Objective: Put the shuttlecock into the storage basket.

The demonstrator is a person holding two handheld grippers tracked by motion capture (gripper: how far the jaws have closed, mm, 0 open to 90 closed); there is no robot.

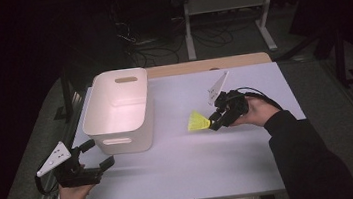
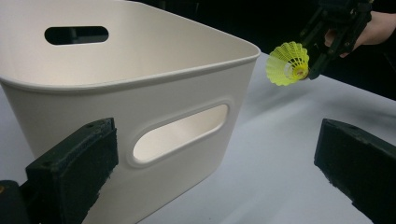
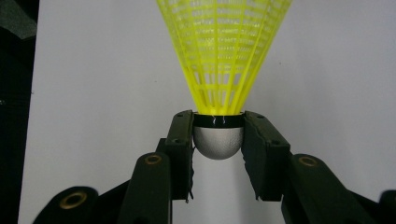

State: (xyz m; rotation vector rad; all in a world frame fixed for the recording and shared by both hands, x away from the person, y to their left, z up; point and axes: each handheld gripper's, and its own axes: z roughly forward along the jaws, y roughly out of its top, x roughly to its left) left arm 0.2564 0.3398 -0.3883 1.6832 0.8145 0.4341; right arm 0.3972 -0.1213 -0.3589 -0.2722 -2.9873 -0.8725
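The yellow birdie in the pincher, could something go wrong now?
It might slip: the right gripper pinches the shuttlecock only by its small round cork, which could pop out.

It might miss: the white bin stands off to the side, so an early release would probably drop it on the table.

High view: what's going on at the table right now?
A person works a gripper in each hand. The right gripper is shut on a yellow shuttlecock, its jaws pinching the grey rounded cork with the skirt pointing away toward the white bin. The shuttlecock is lifted off the white table, to the right of the bin. The left gripper waits with jaws open beside the bin's near wall, holding nothing.
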